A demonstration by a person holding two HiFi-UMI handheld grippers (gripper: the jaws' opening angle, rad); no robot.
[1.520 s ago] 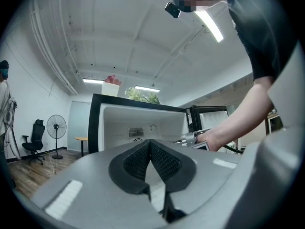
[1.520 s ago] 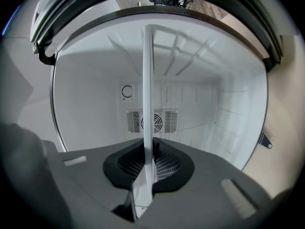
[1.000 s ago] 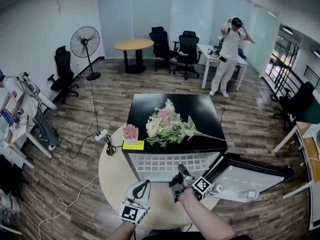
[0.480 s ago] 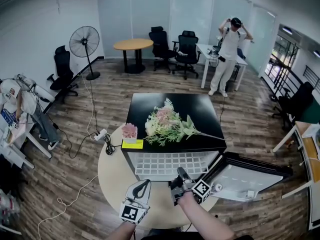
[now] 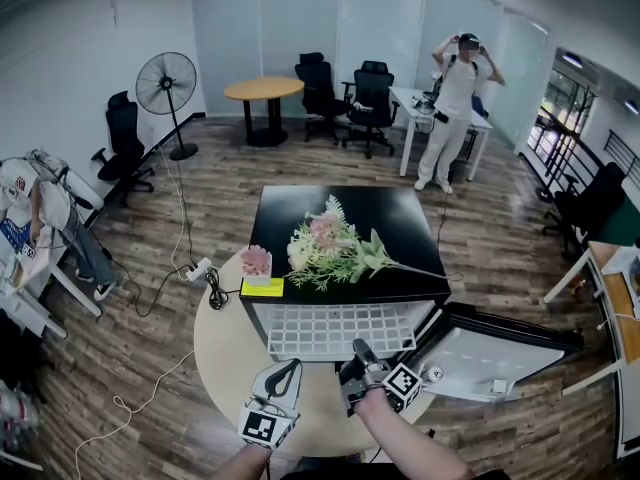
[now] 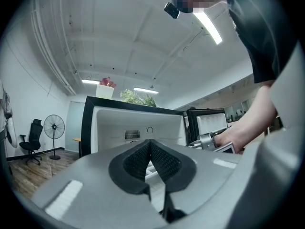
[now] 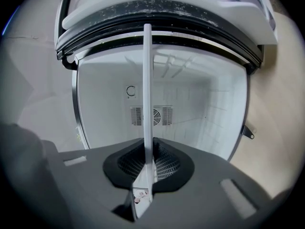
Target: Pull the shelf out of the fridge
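Two grippers sit low in the head view, over a round table [image 5: 225,353]. On that table stands a black fridge [image 5: 400,218], its door [image 5: 495,353] swung wide to the right.

The shelf [image 5: 330,330], a white grid, juts partway out of the fridge's open front. The right gripper [image 5: 357,358] is clenched on the shelf's front edge, near its right end. In the right gripper view the shelf shows edge-on as a thin white bar running straight up from between the dark pads [image 7: 167,165], which press on it from both sides. Behind it lies the white inside of the fridge, with a round vent [image 7: 152,115] on the back wall.

The left gripper [image 5: 283,373] hangs just left of the right one, above the table and apart from the shelf. Its own view shows its jaws drawn together at the tips with nothing between them, and the fridge's open front beyond.

On the fridge top lie flowers [image 5: 325,248], and at its front left corner are a small pink pot plant [image 5: 257,263] and a yellow note [image 5: 262,287].

A fan [image 5: 166,83] stands far left, and a person [image 5: 455,108] stands by a desk at the back.
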